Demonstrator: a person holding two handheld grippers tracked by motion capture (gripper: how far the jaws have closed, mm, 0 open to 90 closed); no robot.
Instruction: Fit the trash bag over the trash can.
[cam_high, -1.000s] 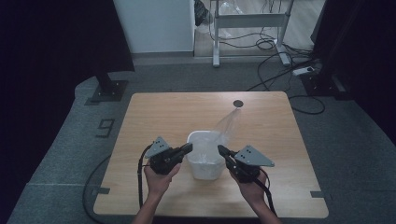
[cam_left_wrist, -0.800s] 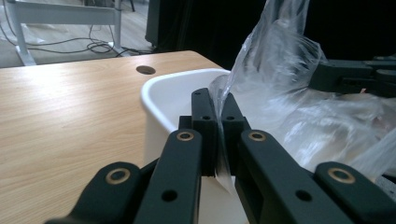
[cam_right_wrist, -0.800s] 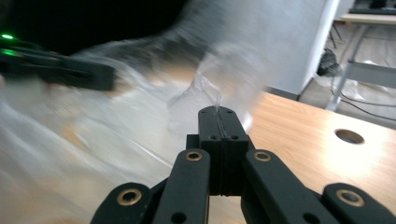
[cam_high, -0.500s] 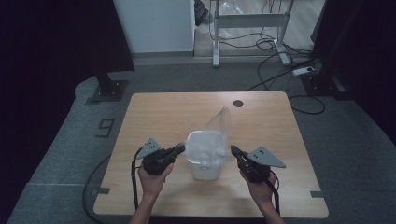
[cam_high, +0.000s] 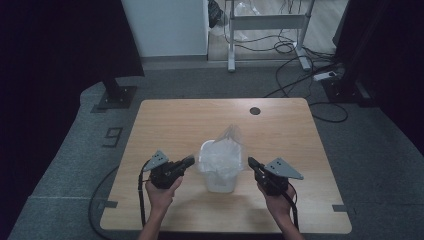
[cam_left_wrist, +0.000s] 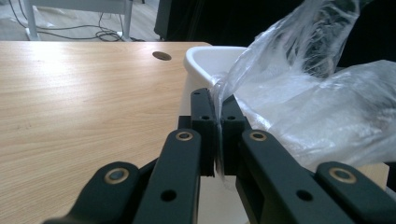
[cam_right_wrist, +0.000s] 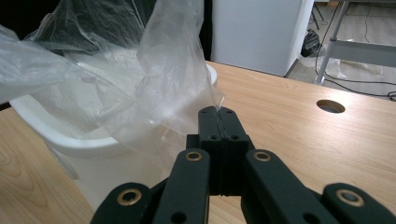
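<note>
A white bin (cam_high: 218, 181) stands mid-table with a clear plastic bag (cam_high: 226, 151) bunched in its mouth. My left gripper (cam_high: 189, 161) sits just left of the rim and my right gripper (cam_high: 250, 162) just right of it. In the left gripper view the left gripper (cam_left_wrist: 218, 106) is shut on a thin edge of the bag (cam_left_wrist: 308, 107), beside the bin's rim (cam_left_wrist: 205, 52). In the right gripper view the right gripper (cam_right_wrist: 218, 113) pinches the bag's (cam_right_wrist: 116, 84) other edge, which drapes over the bin (cam_right_wrist: 93, 147).
The wooden table (cam_high: 170, 125) has a round cable hole (cam_high: 255, 110) at the back right. Behind the table stand a white cabinet (cam_high: 165, 25) and a desk frame (cam_high: 267, 22), with cables (cam_high: 300, 82) on the floor.
Both grippers have drawn apart and down, away from the bin's sides, each still pinching the bag. The bag's tall flap has sunk and spread over the bin's mouth.
</note>
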